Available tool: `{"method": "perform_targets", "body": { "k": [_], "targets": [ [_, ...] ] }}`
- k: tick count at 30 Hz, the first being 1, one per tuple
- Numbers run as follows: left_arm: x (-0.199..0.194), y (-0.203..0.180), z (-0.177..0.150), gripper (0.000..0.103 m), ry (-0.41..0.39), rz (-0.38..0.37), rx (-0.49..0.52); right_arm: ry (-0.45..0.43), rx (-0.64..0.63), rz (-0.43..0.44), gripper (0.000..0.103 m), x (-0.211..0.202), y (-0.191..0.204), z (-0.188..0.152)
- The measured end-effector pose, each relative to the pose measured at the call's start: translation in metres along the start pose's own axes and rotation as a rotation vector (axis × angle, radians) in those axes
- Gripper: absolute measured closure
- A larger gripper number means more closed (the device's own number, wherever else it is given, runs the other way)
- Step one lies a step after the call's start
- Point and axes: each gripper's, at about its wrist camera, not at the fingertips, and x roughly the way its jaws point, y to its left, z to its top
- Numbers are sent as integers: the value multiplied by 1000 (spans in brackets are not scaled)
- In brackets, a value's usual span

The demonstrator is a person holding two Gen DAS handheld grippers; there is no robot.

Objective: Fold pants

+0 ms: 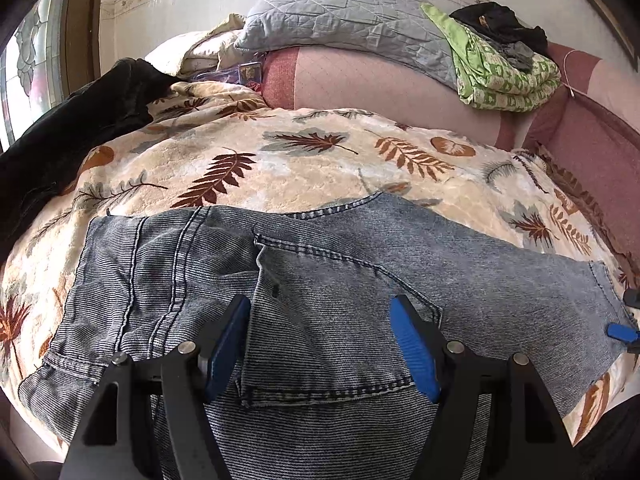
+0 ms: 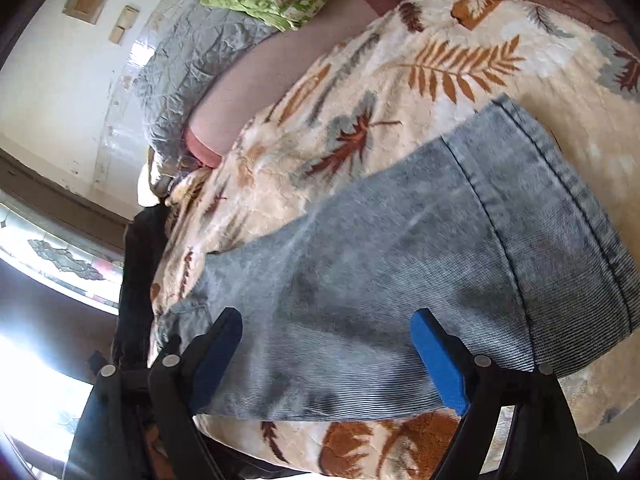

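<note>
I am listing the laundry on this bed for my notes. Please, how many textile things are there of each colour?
Blue denim: 1, the jeans
Leaf-print cream: 1, the blanket
Grey: 1, the quilted cover
Green print: 1, the folded cloth
Black: 2, the garment at left and the garment on the green cloth
Total: 6

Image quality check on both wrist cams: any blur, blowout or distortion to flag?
Left wrist view: sharp, evenly lit; strong fisheye bend, dark corners; jeans weave and the leaf blanket crisp. Right wrist view: tilted, jeans and blanket softly smeared; window at lower left blown out to white; left gripper and right gripper frames dark against the denim.
</note>
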Motion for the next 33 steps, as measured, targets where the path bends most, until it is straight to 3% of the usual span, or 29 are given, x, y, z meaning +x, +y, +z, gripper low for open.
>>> {"method": "perform_targets", "body": {
  "k": [5,15,22,25,27,29,33],
  "targets": [
    [10,-1,-4,31,25,26,16,-41,60,97,11,2,-19,-3],
    [16,-10,-8,29,23,78,64,-48,47,142,11,-2,-26,-9],
    [16,-6,-6,29,41,50,40,-17,61,102,11,-7,-19,-5],
    [14,-4,-6,29,46,33,31,-95,50,111,11,-36,-11,0],
    [14,-4,-6,29,50,28,29,-129,60,44,6,-44,-18,2],
    [14,-3,-6,29,55,27,24,-50,146,-36,4,-27,-43,1],
    [13,-1,-5,28,56,16,8,-120,132,3,5,-49,-30,10]
  ]
}}
